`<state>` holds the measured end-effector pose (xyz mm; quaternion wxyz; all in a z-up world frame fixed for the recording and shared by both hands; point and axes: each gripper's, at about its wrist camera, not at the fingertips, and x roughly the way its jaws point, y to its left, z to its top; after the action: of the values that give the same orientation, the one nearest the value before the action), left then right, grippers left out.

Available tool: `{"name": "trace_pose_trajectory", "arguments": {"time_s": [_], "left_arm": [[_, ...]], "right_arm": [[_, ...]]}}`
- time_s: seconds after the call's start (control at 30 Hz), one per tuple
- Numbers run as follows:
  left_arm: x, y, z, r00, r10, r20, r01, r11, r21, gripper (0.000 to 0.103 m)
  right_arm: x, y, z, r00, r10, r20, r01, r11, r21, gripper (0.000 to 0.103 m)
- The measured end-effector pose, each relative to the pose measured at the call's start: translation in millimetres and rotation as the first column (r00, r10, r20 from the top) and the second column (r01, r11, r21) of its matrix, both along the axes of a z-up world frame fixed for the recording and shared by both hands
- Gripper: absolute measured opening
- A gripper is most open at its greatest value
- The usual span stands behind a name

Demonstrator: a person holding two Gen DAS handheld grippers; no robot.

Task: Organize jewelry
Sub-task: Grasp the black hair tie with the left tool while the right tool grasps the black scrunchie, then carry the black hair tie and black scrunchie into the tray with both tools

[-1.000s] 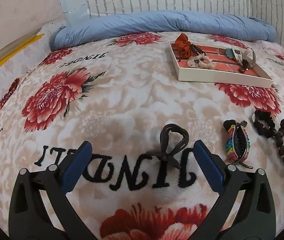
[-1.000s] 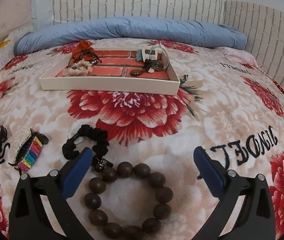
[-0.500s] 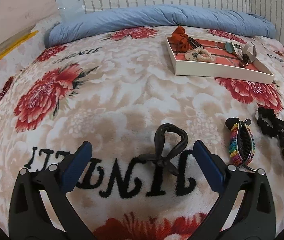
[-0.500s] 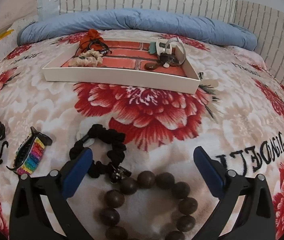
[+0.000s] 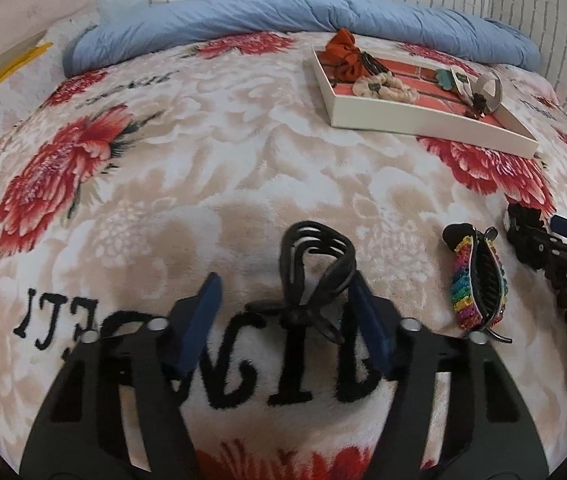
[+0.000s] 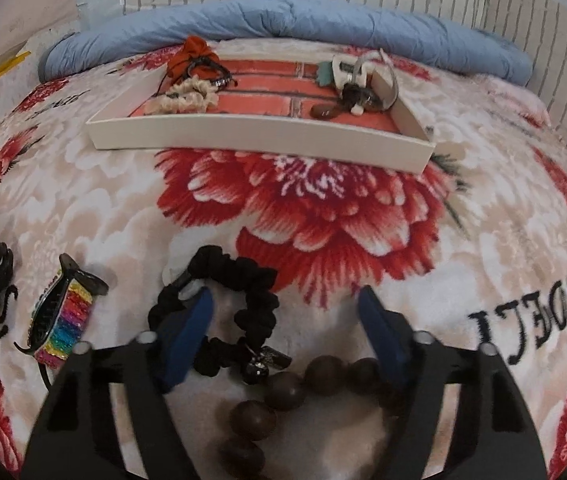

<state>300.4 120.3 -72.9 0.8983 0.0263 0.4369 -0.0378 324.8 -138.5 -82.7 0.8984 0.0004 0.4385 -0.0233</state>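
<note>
A black claw clip (image 5: 315, 268) lies on the flowered blanket between the blue pads of my left gripper (image 5: 287, 308). Its jaws are closing; the right pad sits against the clip, the left pad stands apart. My right gripper (image 6: 287, 320) is also closing, low over a brown bead bracelet (image 6: 283, 392). Its left pad overlaps a black scrunchie (image 6: 243, 280), and nothing is pinched. A rainbow claw clip (image 5: 475, 284) lies between the two grippers. The white tray (image 6: 259, 140) with a brick-pattern floor stands farther back, holding an orange scrunchie (image 6: 191, 52), a cream scrunchie (image 6: 183, 96) and several clips.
A rolled blue duvet (image 5: 283, 16) runs along the back under a white brick wall. The right gripper's fingers (image 5: 563, 256) show at the right edge of the left wrist view. The blanket (image 5: 203, 160) stretches left of the tray.
Both grippers sank closer to the blanket and their jaws narrowed from wide open. The black clip now sits between the left pads; the right pads have come in around the bracelet and scrunchie.
</note>
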Motion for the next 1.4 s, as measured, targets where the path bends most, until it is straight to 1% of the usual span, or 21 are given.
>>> {"name": "trace_pose_trajectory", "arguments": {"time_s": [0.07,0.1,0.17,0.2,0.3,0.33,0.37,0.47,0.67,0.9,1.1,1.27,1.4], "left_arm": [[1,0,-1,1.000,-0.004,-0.003,0.004,1.000,-0.005,0.050],[1,0,0,1.000,-0.007,0.000,0.007,1.000,-0.011,0.046],[2,0,1,1.000,-0.005,0.004,0.005,1.000,-0.015,0.046],[2,0,0,1.000,-0.004,0.003,0.004,1.000,-0.018,0.046],[4,0,1,1.000,-0.003,0.003,0.003,1.000,-0.018,0.045],[3,0,1,1.000,-0.004,0.005,0.004,1.000,-0.016,0.045],[3,-1,1,1.000,-0.004,0.006,0.004,1.000,-0.015,0.045],[3,-1,1,1.000,-0.005,0.007,0.005,1.000,-0.012,0.045],[3,-1,2,1.000,-0.005,0.009,0.005,1.000,-0.010,0.045],[1,-3,5,1.000,0.000,0.024,0.000,1.000,0.001,0.045],[0,-4,12,0.999,0.005,0.049,-0.005,1.000,0.010,0.045],[3,-3,27,0.996,0.029,0.086,-0.029,1.000,-0.002,0.045],[9,-7,49,0.989,0.050,0.142,-0.050,0.999,-0.005,0.045]], "right_arm": [[0,2,0,1.000,0.008,0.001,-0.008,1.000,0.004,0.059],[0,3,0,1.000,0.017,0.002,-0.017,1.000,0.006,0.057],[0,5,1,1.000,0.028,0.004,-0.028,1.000,0.009,0.049],[0,6,1,0.999,0.032,0.005,-0.032,0.999,0.005,0.047],[0,8,1,0.999,0.035,0.006,-0.035,0.999,0.002,0.040],[0,8,2,0.999,0.033,0.007,-0.033,0.999,0.001,0.033],[1,7,3,0.999,0.032,0.008,-0.032,1.000,-0.001,0.023],[2,5,4,0.999,0.032,0.005,-0.032,0.999,0.014,0.015],[1,1,7,0.999,0.039,0.016,-0.039,0.998,0.038,0.012],[-3,-1,20,0.995,0.053,0.084,-0.058,0.997,0.056,0.012],[-3,-8,30,0.991,0.057,0.124,-0.065,0.996,0.064,0.012],[-2,-20,49,0.983,0.055,0.176,-0.068,0.995,0.070,0.012],[4,-32,68,0.974,0.050,0.221,-0.069,0.995,0.076,0.012]]}}
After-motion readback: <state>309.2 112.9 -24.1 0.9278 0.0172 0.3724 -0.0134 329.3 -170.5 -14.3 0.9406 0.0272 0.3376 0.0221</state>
